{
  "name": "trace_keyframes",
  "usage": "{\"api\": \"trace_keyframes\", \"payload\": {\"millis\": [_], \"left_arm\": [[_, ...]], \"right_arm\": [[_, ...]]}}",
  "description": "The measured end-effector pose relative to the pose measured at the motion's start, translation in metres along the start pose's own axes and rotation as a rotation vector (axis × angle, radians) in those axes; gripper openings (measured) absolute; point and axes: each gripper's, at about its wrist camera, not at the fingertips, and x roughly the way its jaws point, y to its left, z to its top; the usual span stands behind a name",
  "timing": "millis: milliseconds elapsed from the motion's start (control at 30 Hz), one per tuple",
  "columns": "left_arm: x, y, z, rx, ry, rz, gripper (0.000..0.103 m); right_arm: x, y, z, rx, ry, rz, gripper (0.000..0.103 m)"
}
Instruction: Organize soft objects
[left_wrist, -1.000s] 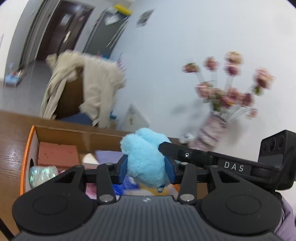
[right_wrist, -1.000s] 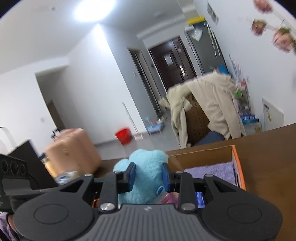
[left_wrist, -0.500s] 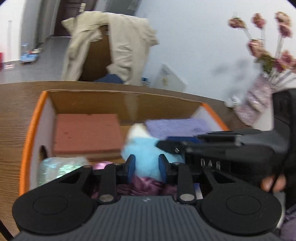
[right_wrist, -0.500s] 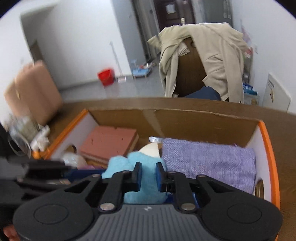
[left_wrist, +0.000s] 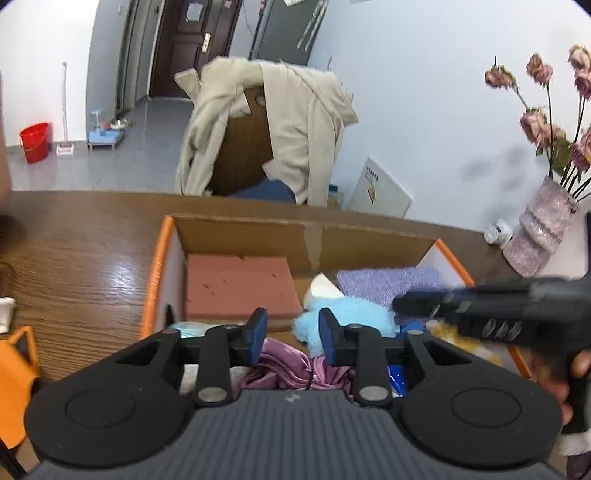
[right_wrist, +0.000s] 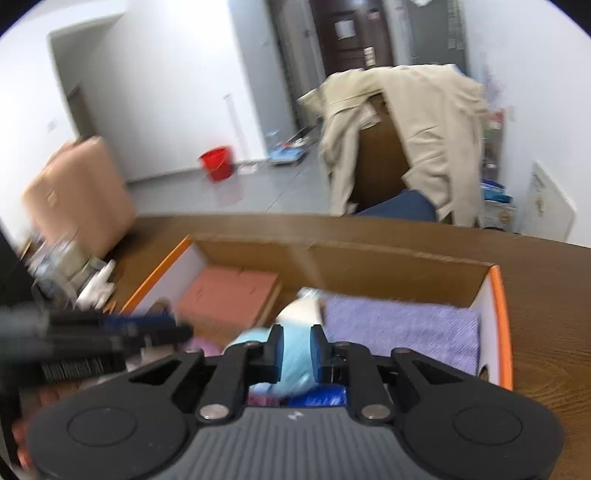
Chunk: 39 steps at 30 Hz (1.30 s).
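While the right gripper (right_wrist: 295, 349) pinches the blue plush toy (right_wrist: 293, 350) inside the cardboard box (right_wrist: 496, 295), the left gripper (left_wrist: 291, 332) gapes empty, leaving release outstanding.

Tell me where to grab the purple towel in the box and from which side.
Judging by its pose, take the purple towel from above at its near edge, towards the right wall of the box. It lies flat and folded there, clear of the blue plush that the right gripper holds.
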Motion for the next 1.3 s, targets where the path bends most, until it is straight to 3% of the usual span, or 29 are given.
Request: {"api": "trace_keyframes", "payload": {"millis": [100, 200, 433, 500, 533, 567, 667, 800, 867, 900, 967, 1000, 1033, 1067, 1200, 1300], "left_arm": [[-0.010, -0.001, 0.000, -0.013, -0.002, 0.016, 0.034], [-0.023, -0.003, -0.006, -0.001, 0.007, 0.021, 0.037], [-0.070, -0.015, -0.012, 0.044, -0.042, 0.041, 0.046], [-0.090, -0.021, -0.015, 0.062, -0.068, 0.049, 0.051], [-0.100, -0.024, -0.018, 0.070, -0.082, 0.054, 0.056], [-0.108, -0.026, -0.021, 0.076, -0.096, 0.061, 0.058], [-0.132, -0.032, -0.035, 0.090, -0.128, 0.093, 0.066], [-0.156, -0.039, -0.058, 0.102, -0.157, 0.141, 0.066], [-0.169, -0.045, -0.070, 0.111, -0.205, 0.162, 0.075], [-0.175, -0.047, -0.076, 0.110, -0.239, 0.177, 0.084], [-0.191, -0.056, -0.094, 0.131, -0.344, 0.208, 0.090], [-0.197, -0.059, -0.103, 0.147, -0.384, 0.221, 0.098], [-0.203, -0.063, -0.114, 0.165, -0.422, 0.243, 0.102], [-0.209, -0.067, -0.128, 0.184, -0.451, 0.265, 0.102], [-0.229, -0.081, -0.175, 0.207, -0.504, 0.276, 0.103], [-0.245, -0.086, -0.201, 0.198, -0.520, 0.234, 0.103]], "right_arm": [[0.034, 0.003, -0.005, 0.016, 0.073, -0.024, 0.013], [0.039, 0.005, -0.006, 0.031, 0.075, -0.037, 0.013], [-0.038, 0.008, -0.004, 0.022, -0.029, -0.009, 0.016], [-0.085, 0.005, -0.008, 0.010, -0.071, -0.064, 0.017], [-0.085, 0.005, -0.008, 0.010, -0.071, -0.064, 0.022], [-0.120, 0.000, -0.017, 0.017, -0.096, -0.115, 0.028], [-0.161, -0.006, -0.041, 0.035, -0.126, -0.188, 0.040], [-0.196, -0.007, -0.080, 0.067, -0.159, -0.255, 0.049], [-0.202, -0.006, -0.089, 0.067, -0.172, -0.260, 0.050], [-0.209, -0.001, -0.098, 0.062, -0.201, -0.266, 0.052], [-0.222, 0.012, -0.118, 0.052, -0.302, -0.296, 0.064], [-0.235, 0.031, -0.144, 0.024, -0.463, -0.344, 0.075], [-0.241, 0.043, -0.163, -0.001, -0.547, -0.373, 0.086], [-0.244, 0.052, -0.176, -0.021, -0.585, -0.387, 0.088], [-0.250, 0.072, -0.210, -0.071, -0.602, -0.370, 0.089], [-0.259, 0.085, -0.234, -0.059, -0.611, -0.355, 0.089]]}}
